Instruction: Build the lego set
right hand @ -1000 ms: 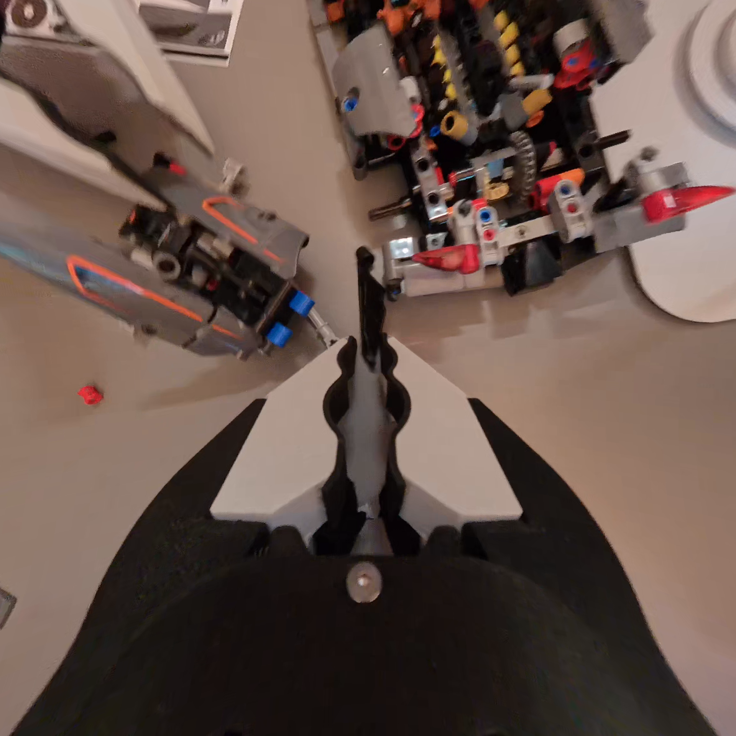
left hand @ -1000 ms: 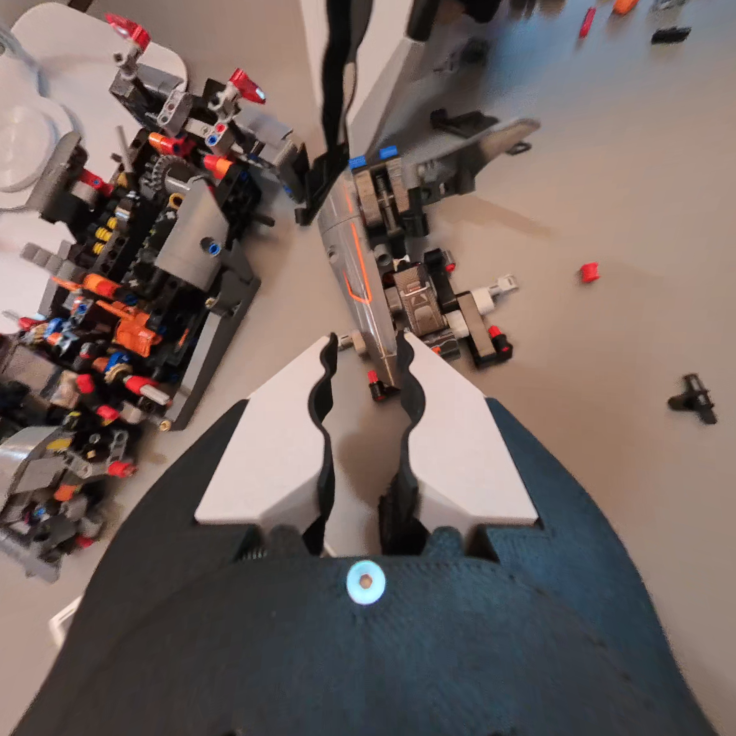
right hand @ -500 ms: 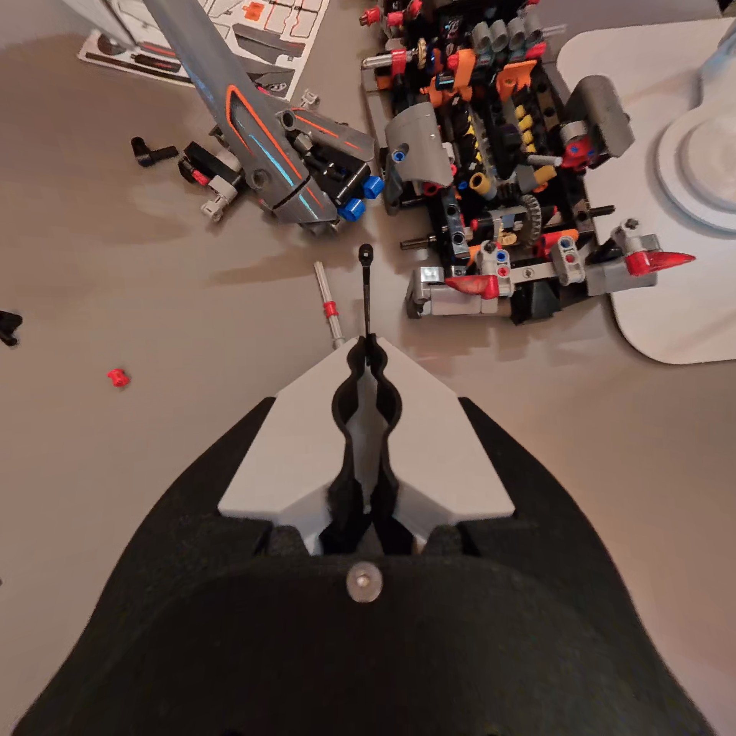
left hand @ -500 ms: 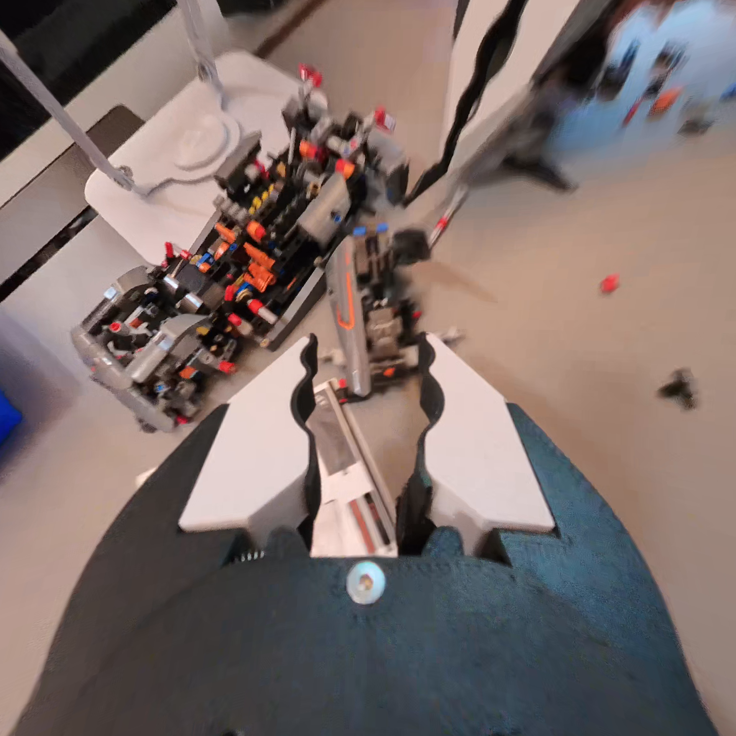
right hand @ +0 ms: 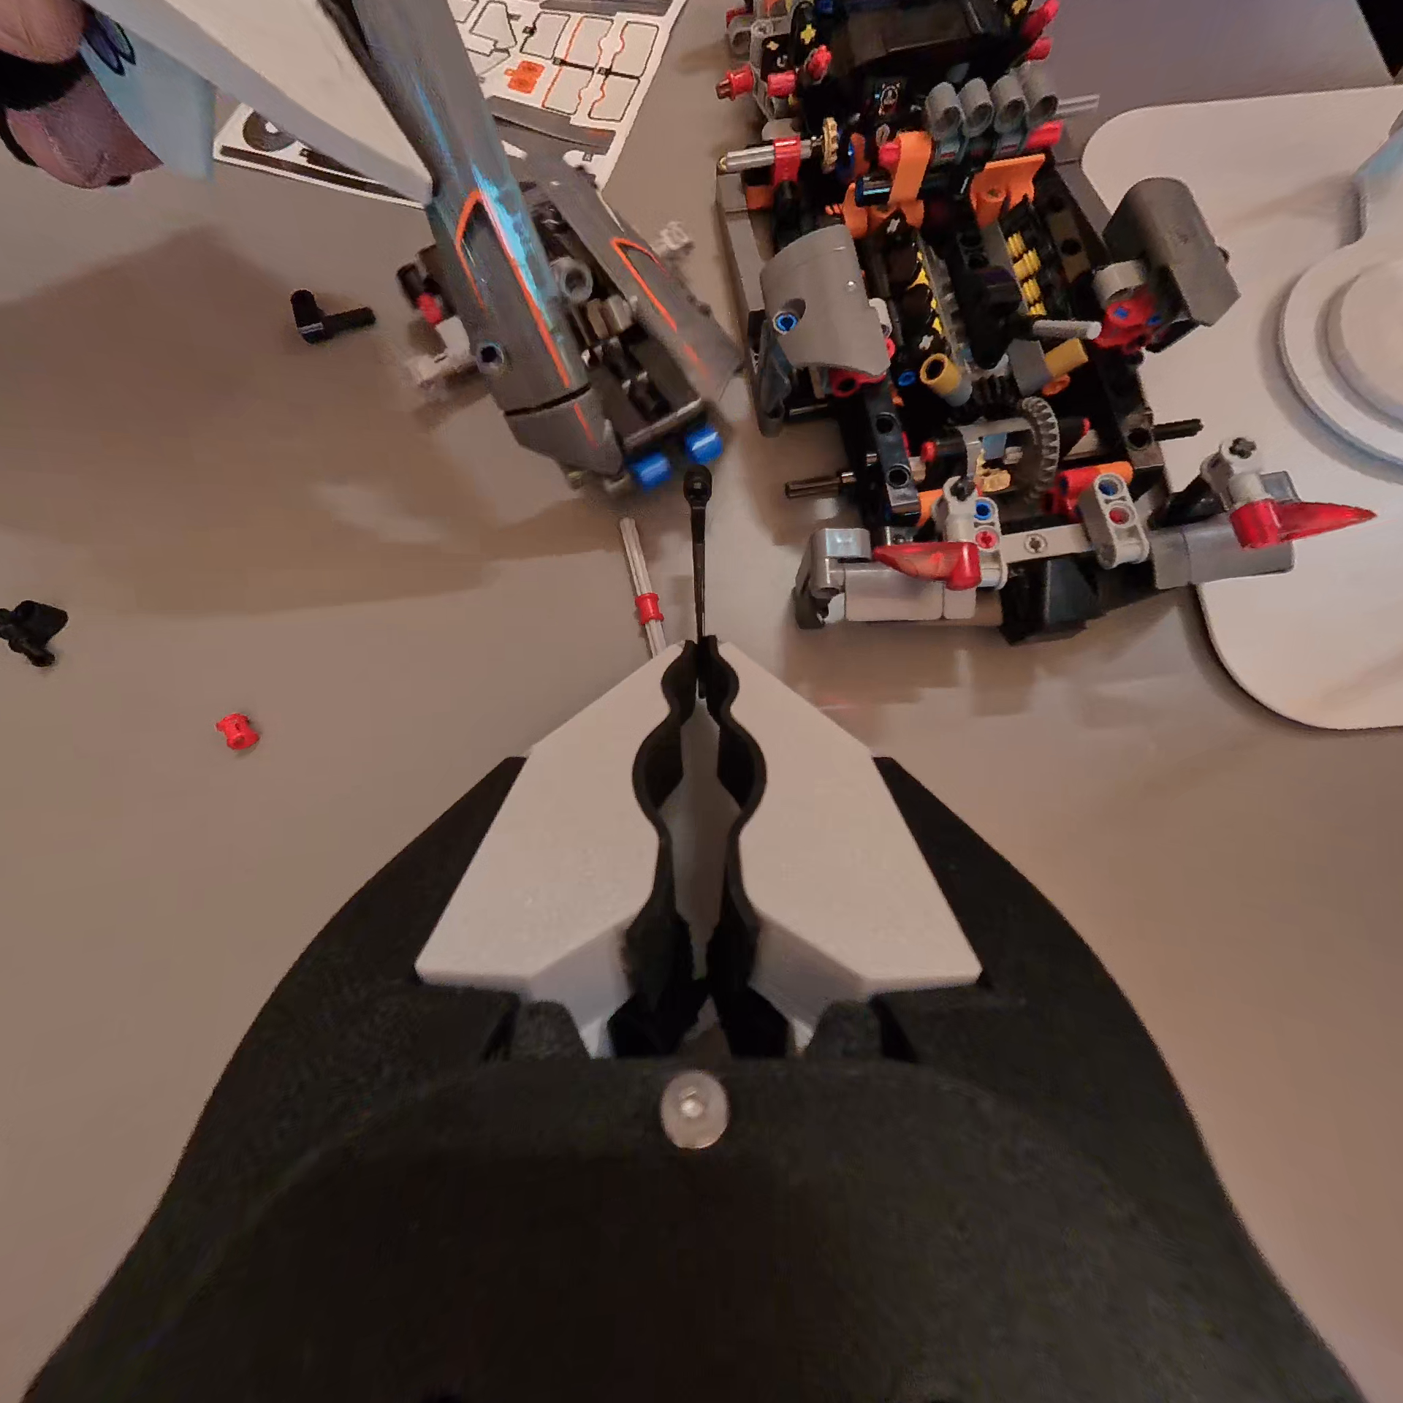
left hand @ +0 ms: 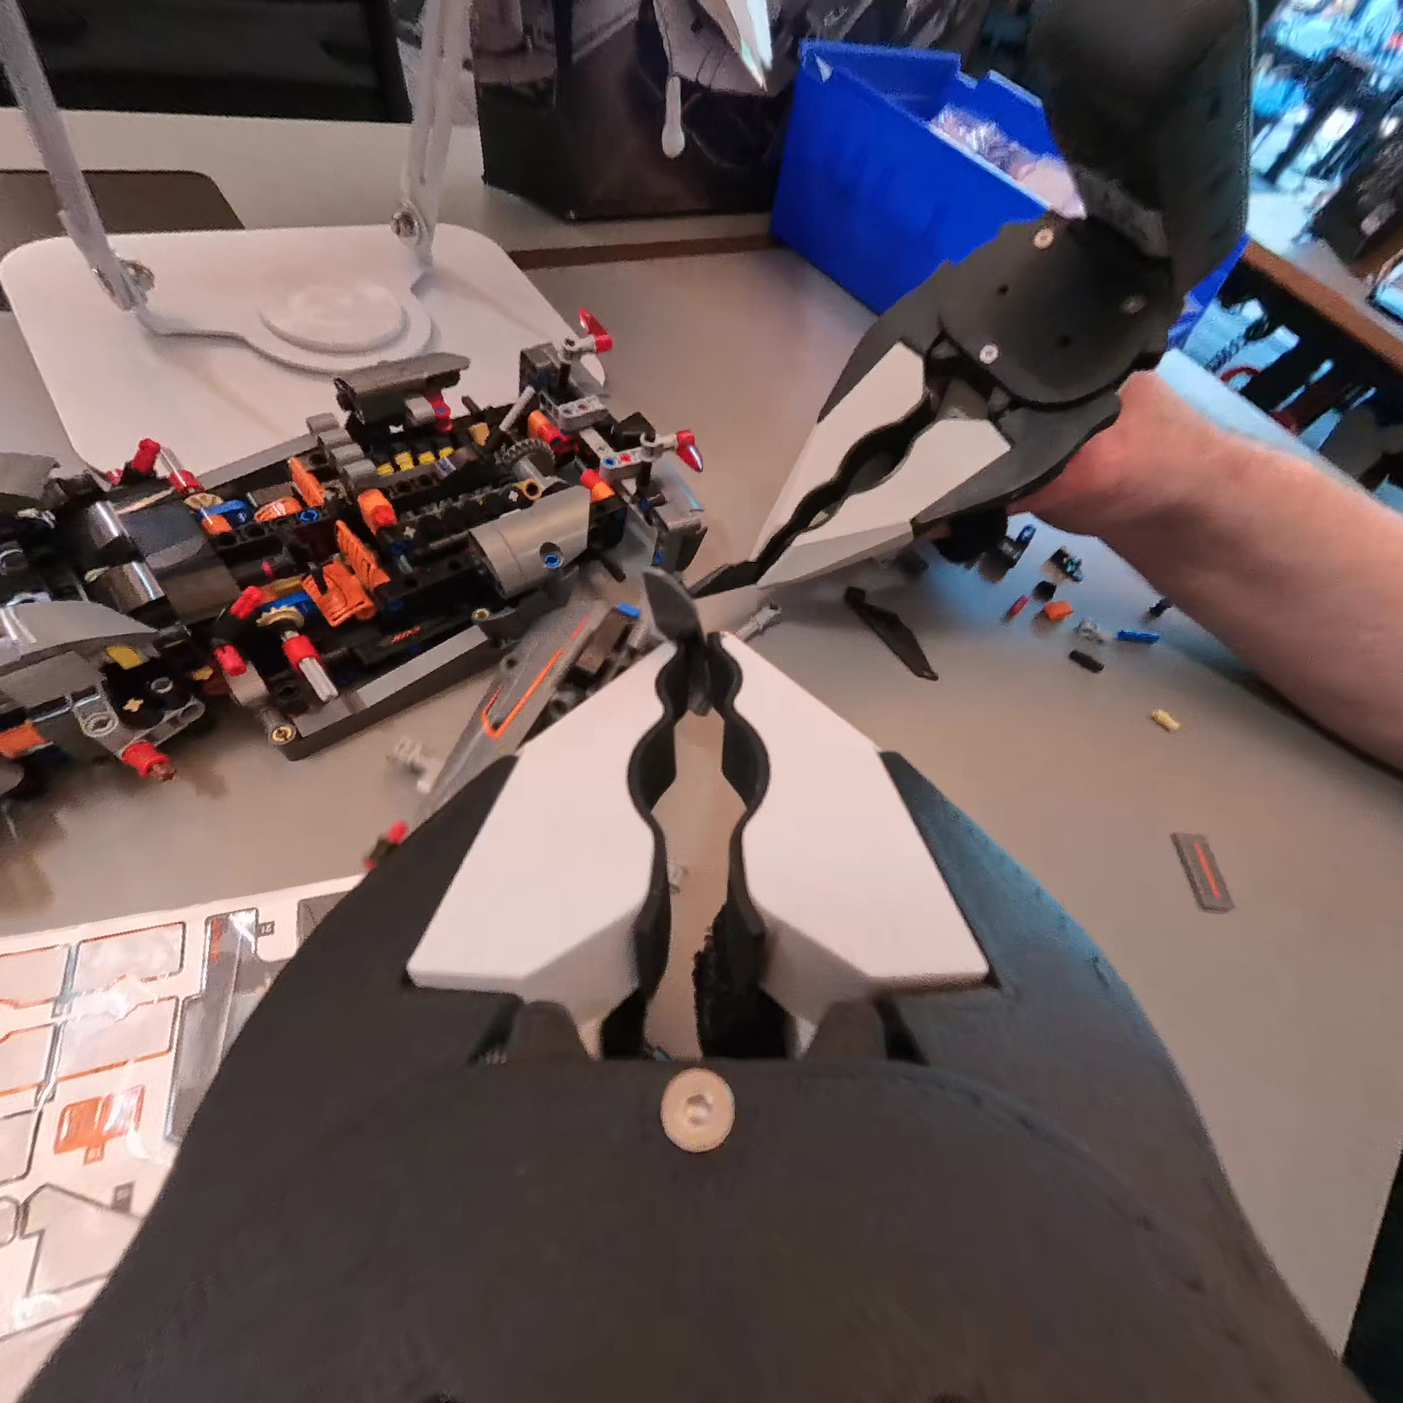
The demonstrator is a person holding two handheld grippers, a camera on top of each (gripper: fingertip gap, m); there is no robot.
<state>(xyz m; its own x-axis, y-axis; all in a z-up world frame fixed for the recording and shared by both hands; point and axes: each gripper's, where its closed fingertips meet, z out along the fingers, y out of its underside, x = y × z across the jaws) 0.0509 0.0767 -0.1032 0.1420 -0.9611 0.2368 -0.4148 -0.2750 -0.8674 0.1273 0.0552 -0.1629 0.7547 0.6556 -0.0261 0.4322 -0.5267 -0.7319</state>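
The large black, grey and orange lego model (left hand: 425,516) lies on the table, also in the right wrist view (right hand: 949,342). Beside it is a grey sub-assembly (right hand: 547,342) with orange stripes and two blue pins, also in the left wrist view (left hand: 531,683). My left gripper (left hand: 697,653) is shut, seemingly on its long grey panel; its white finger (right hand: 266,91) lies against that panel. My right gripper (right hand: 700,664) is shut on a thin black piece (right hand: 698,554). The piece's tip is just short of the blue pins. The right gripper (left hand: 759,565) also shows opposite mine.
A white stand base (left hand: 228,319) sits behind the model. A sticker sheet (left hand: 91,1063) lies at the near left, a blue bin (left hand: 873,174) at the back. Loose parts: a grey axle (right hand: 644,584), a red bush (right hand: 237,731), a black blade (left hand: 888,630). A person's forearm (left hand: 1253,569) is at the right. One gripper's finger ends stand about 11 cm off the other's. The right tips stand about 12 cm off the red bush (right hand: 237,731).
My left gripper was open; it has drawn back, risen and closed at the sub-assembly. My right gripper keeps the black piece and has brought its tip close to the blue pins.
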